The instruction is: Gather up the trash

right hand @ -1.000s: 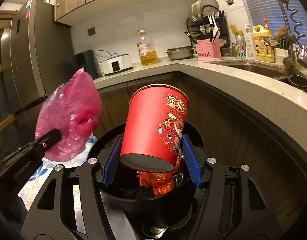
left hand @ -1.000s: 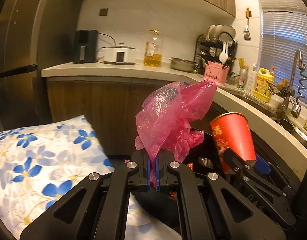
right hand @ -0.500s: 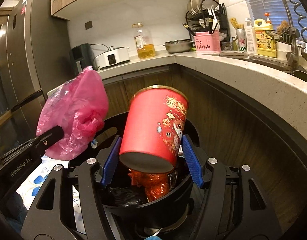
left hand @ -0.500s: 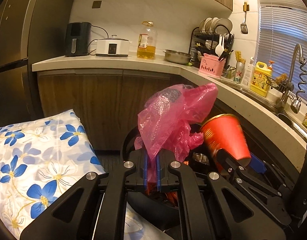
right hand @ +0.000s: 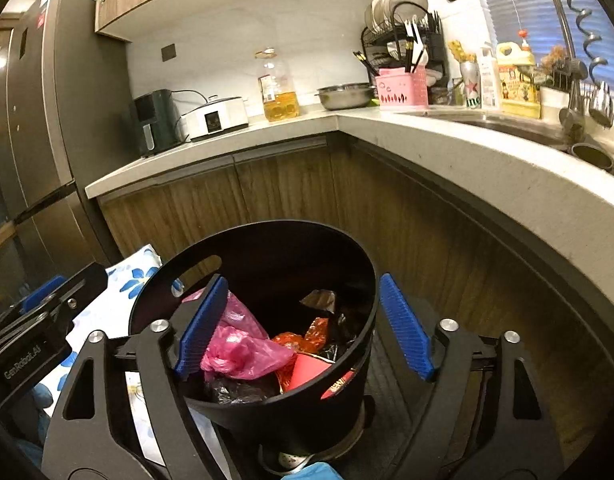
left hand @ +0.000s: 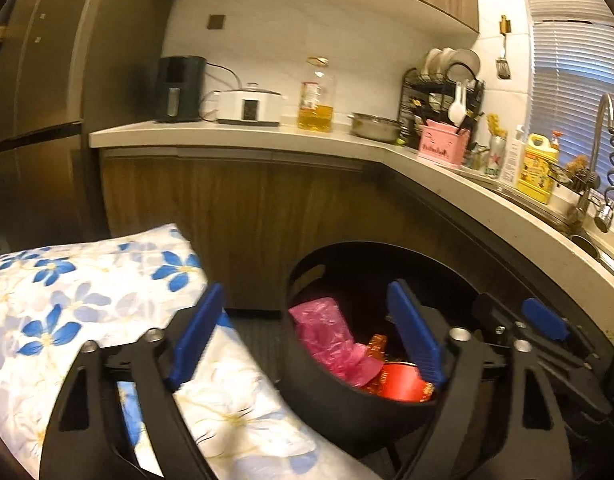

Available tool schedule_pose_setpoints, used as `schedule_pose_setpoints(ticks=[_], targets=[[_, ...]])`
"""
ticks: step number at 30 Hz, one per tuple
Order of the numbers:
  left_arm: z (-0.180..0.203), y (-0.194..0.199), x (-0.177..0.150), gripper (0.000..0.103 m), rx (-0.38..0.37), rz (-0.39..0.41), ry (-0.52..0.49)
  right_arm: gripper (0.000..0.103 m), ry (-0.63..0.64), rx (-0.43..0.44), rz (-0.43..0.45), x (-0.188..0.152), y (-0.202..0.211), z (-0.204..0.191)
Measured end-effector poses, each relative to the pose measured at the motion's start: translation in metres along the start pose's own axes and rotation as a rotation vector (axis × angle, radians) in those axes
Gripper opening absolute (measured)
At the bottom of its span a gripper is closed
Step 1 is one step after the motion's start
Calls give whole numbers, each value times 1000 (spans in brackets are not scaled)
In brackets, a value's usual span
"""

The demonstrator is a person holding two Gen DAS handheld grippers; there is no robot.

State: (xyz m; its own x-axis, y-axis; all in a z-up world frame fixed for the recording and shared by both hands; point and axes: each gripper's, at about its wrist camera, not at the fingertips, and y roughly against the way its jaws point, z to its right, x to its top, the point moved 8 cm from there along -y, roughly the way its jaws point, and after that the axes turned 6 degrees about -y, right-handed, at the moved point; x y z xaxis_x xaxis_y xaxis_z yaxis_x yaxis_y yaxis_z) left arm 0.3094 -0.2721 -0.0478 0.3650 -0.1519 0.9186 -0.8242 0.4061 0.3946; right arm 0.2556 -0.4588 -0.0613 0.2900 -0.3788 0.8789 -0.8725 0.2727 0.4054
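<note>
2 pieces of trash lie inside the black bin [right hand: 359, 280]: the pink plastic bag [right hand: 243, 350] and the red cup [right hand: 307, 370], both below and just ahead of the grippers. From the right gripper [right hand: 303, 328] the bin sits directly under the fingers, its rim passing between the 2 blue pads; the bag lies by the left-hand pad [right hand: 201, 324], the cup nearer the middle, tipped on its side among orange wrappers and dark film. From the left gripper [left hand: 303, 336] the bin [left hand: 307, 392] lies ahead and toward its right finger, while a floral cushion [left hand: 87, 280] fills the space under its left finger. The bag [left hand: 327, 336] shows between its pads, lower down and clear of both; the cup [left hand: 399, 384] peeks out beside the right pad.

Both sets of jaws have just been opening and now stand spread wide, pads pressing on nothing: each gripper is released and empty. The right gripper [left hand: 543, 320] sits just beside the left one, nearer the counter [right hand: 467, 152].

Judging by this, both items are deposited, and either hand is free to withdraw; the right one is centred over the bin.
</note>
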Motion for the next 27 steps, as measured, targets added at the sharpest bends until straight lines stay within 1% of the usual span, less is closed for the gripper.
schedule_pose_setpoints(ticks=[2, 3, 4, 5, 8, 12, 21, 25, 27], targets=[[-8, 10, -1, 88, 35, 11, 5, 86, 15, -6, 2, -1, 6, -4], [-11, 14, -2, 90, 50, 10, 5, 87, 21, -6, 1, -2, 9, -5], [-15, 18, -3, 95, 70, 9, 5, 88, 29, -3, -1, -4, 13, -8], [-19, 22, -5, 97, 84, 9, 7, 90, 34, -1, -3, -5, 15, -9], [-29, 39, -10, 97, 134, 5, -5, 91, 57, -2, -11, -11, 26, -16], [-37, 60, -20, 97, 177, -14, -29, 91, 86, -2, -25, -21, 43, -24], [-57, 112, -41, 97, 207, -30, 17, 91, 134, 12, -30, -40, 92, -46], [-60, 138, -49, 97, 228, -15, 10, 96, 152, 32, -17, -47, 118, -55], [-60, 150, -53, 97, 232, -12, 9, 97, 156, 39, -16, -50, 128, -57]])
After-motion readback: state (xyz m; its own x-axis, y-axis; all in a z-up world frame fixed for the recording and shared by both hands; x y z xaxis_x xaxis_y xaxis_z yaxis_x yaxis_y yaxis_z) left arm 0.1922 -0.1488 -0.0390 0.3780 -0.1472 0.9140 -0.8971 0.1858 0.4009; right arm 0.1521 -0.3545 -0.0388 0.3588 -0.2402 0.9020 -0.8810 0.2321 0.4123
